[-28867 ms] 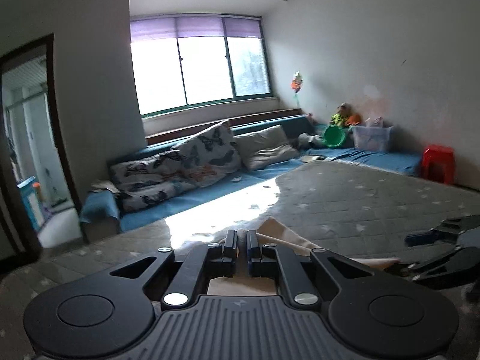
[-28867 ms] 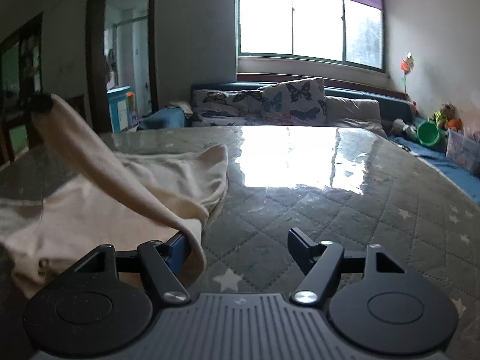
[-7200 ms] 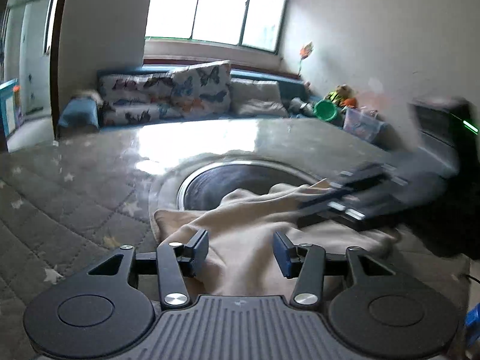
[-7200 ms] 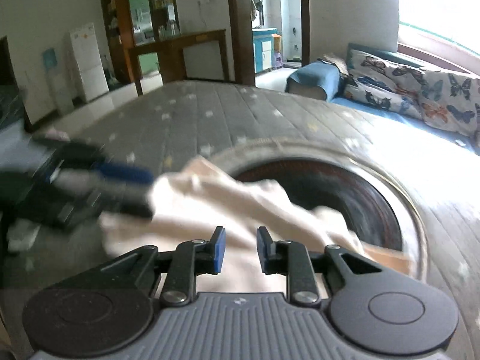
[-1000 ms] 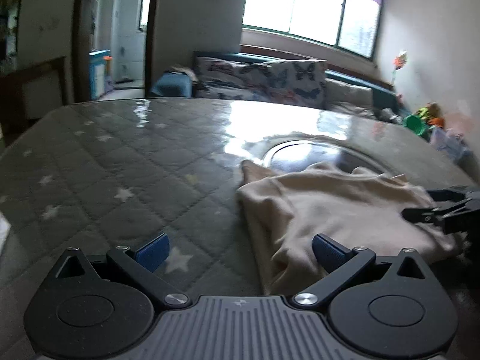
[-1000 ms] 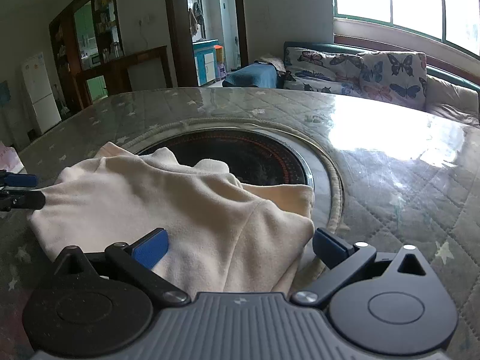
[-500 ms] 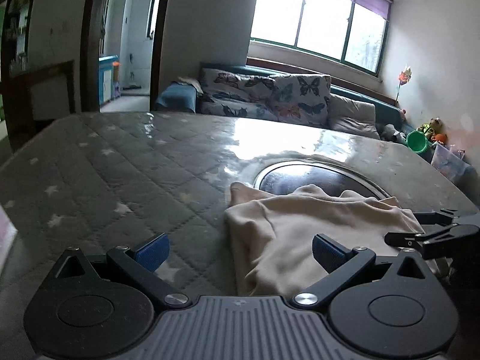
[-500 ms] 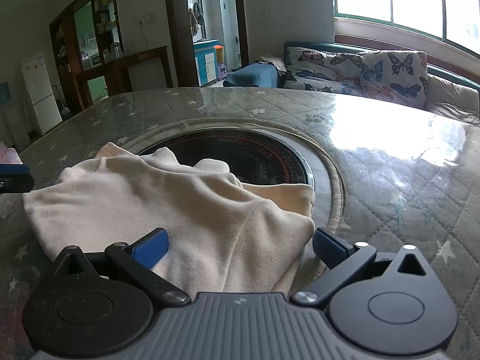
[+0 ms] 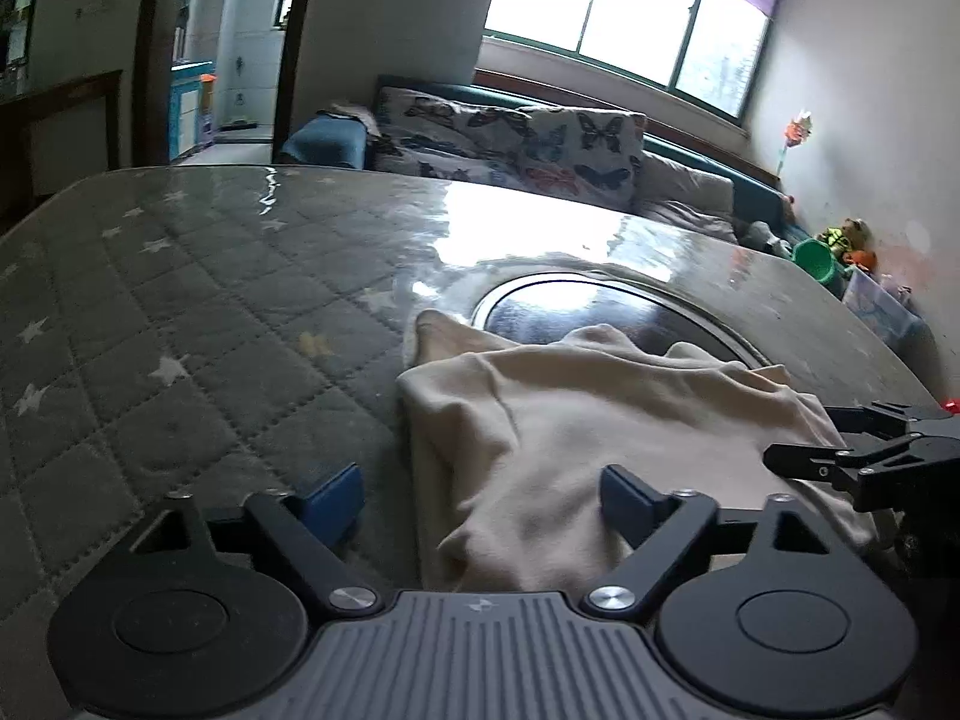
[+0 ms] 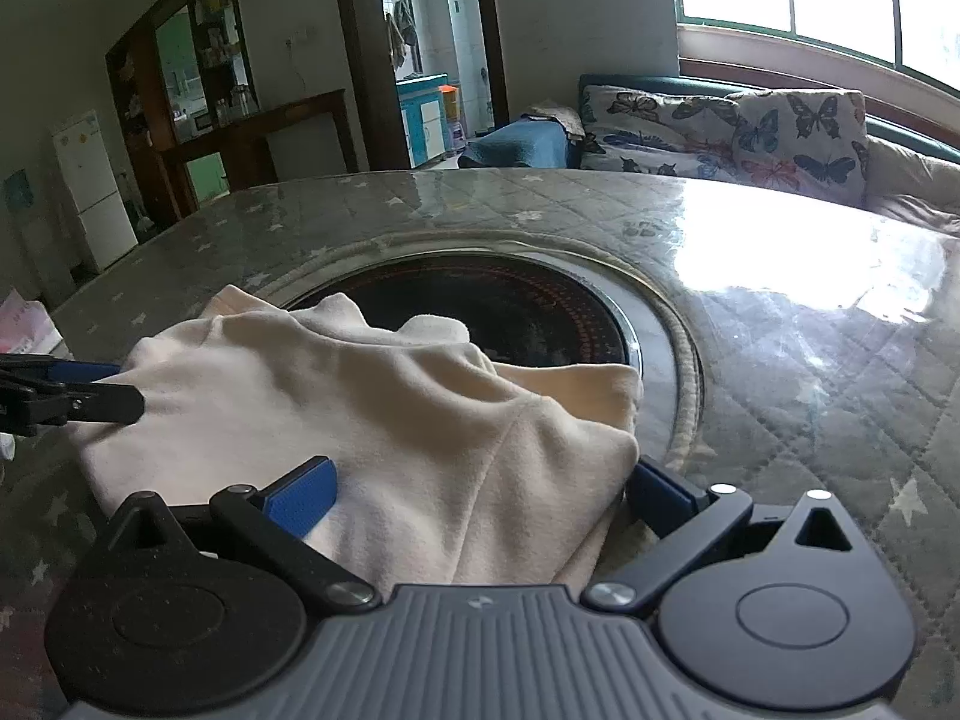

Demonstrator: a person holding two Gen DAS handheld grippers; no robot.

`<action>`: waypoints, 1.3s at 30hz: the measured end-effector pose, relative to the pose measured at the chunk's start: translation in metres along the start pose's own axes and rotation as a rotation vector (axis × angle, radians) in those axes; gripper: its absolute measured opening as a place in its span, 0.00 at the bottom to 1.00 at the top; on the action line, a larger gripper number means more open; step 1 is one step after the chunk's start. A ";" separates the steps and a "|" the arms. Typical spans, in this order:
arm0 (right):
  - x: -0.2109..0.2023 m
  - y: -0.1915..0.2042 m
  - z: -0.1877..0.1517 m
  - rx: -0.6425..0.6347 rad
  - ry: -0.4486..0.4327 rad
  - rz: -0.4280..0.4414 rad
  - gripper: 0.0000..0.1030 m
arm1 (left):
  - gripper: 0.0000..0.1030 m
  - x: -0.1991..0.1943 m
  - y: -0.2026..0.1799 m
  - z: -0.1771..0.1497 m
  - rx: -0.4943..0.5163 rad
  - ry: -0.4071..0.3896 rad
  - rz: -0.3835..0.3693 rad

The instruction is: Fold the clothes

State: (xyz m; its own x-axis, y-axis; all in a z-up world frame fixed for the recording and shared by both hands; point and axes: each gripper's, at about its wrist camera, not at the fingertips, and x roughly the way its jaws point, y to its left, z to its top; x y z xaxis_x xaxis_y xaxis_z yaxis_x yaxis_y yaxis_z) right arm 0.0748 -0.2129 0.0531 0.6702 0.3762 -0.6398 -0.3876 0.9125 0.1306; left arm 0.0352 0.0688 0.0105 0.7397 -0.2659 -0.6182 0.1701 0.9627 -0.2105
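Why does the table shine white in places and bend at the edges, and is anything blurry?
Left wrist view: the window is blown out and throws white glare on the glossy table; the fisheye lens bows the table's edge. Right wrist view: the same glare sits at right, the corners go dark, and the cream garment is sharp, with no motion blur.

No readable text, label or number anywhere.

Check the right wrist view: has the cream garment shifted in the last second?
No. The cream garment lies as before, its far edge overlapping the near rim of the round dark inset at the same spot.
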 end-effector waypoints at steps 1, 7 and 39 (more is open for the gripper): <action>0.000 0.001 0.000 -0.002 0.002 -0.001 1.00 | 0.78 0.001 0.000 0.001 0.000 0.000 -0.004; -0.004 -0.004 0.002 0.047 -0.011 0.000 0.90 | 0.67 0.005 0.002 0.005 -0.013 0.006 -0.037; -0.080 -0.017 0.014 0.201 -0.230 0.031 0.10 | 0.21 -0.014 -0.022 0.038 -0.031 -0.030 -0.249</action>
State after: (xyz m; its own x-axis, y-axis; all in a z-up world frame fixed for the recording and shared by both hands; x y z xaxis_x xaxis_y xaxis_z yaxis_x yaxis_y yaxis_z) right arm 0.0366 -0.2565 0.1132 0.7946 0.4102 -0.4476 -0.2926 0.9047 0.3096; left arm 0.0458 0.0531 0.0526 0.6965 -0.4930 -0.5214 0.3304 0.8653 -0.3769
